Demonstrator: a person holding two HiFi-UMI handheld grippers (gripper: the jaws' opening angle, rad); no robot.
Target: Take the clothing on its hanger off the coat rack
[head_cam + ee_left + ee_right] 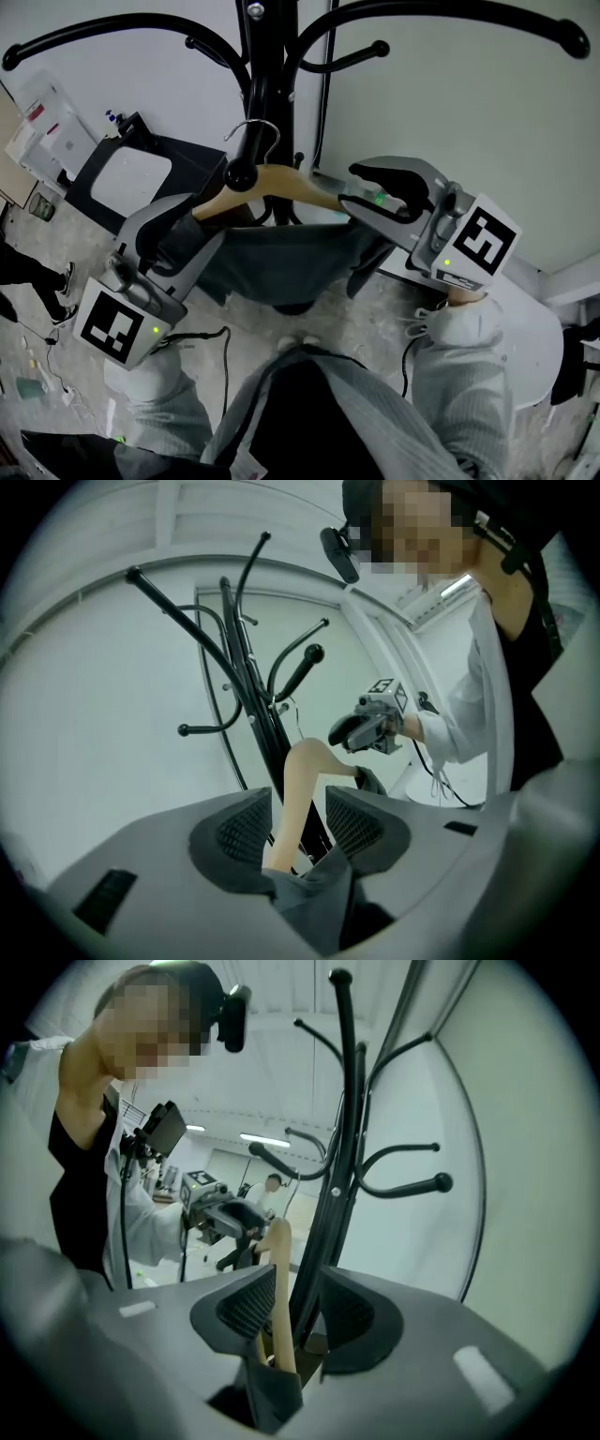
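The left gripper [176, 232] is held slack around the left end of the wooden hanger [281, 185], pads not pressed. The hanger is hooked on the coat rack [258, 66], with limp grey clothing [281, 262] draped beneath. The right end is straddled by the equally slack right gripper [384, 197]. Stiff, light wood is best gripped at both ends.

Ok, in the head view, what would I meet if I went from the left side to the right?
left gripper → wooden hanger → right gripper
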